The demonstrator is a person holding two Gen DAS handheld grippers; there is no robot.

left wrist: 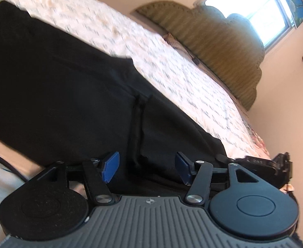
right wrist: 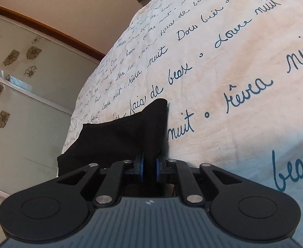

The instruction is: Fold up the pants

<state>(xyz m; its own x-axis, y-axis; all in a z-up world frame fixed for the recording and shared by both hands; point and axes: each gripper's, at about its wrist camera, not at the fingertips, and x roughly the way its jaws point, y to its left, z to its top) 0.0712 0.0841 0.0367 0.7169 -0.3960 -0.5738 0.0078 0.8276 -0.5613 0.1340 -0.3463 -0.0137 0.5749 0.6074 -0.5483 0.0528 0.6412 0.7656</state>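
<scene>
Black pants (left wrist: 58,86) lie spread on a bed with a cream sheet printed with script (left wrist: 130,41). My left gripper (left wrist: 147,168) is open, its blue pads either side of a raised fold of the black cloth, close above it. My right gripper (right wrist: 149,168) is shut on an edge of the black pants (right wrist: 126,132), which bunches up in front of the fingers above the sheet (right wrist: 234,62). The right gripper's black body (left wrist: 275,165) shows at the right edge of the left wrist view.
A green padded headboard (left wrist: 213,41) stands at the far end of the bed under a bright window (left wrist: 255,6). A wardrobe with sliding doors and flower decals (right wrist: 17,82) stands beside the bed.
</scene>
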